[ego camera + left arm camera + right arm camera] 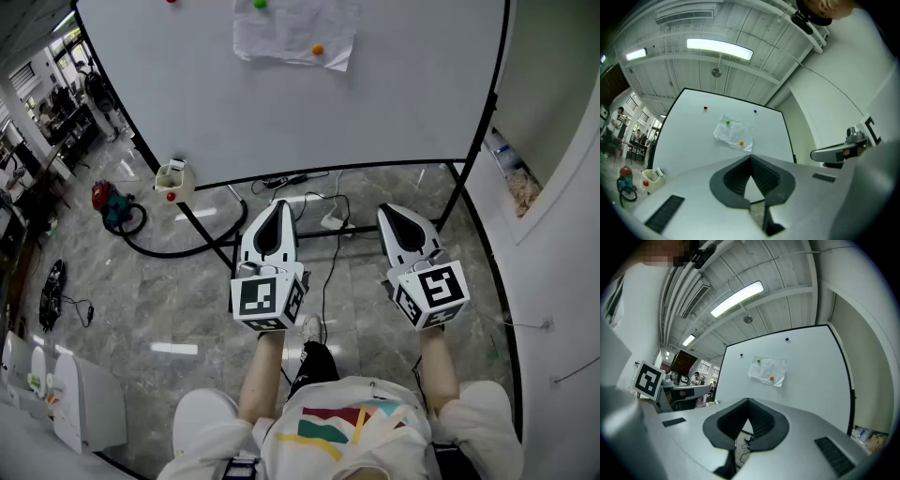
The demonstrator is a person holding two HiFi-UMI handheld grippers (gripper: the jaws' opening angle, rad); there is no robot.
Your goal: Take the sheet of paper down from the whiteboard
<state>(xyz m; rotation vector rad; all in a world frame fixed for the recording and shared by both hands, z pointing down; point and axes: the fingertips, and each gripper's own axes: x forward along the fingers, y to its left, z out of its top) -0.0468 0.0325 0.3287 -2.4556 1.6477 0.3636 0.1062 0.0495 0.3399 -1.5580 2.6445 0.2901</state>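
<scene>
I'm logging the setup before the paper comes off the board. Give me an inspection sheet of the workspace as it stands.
Surface: whiteboard, upright on a black-framed stand, mostly bare.
Job's things: crumpled sheet of paper held to the board by a green magnet and an orange magnet.
Clutter: red magnet and blue magnet on the board, apart from the sheet; cream box at the board's lower left corner; vacuum cleaner on the floor.
Grippers: left gripper and right gripper both shut, empty, short of the board.
Cables: black cable and white power strip under the board.
Surroundings: grey stone floor; desks far left; white wall right.
</scene>
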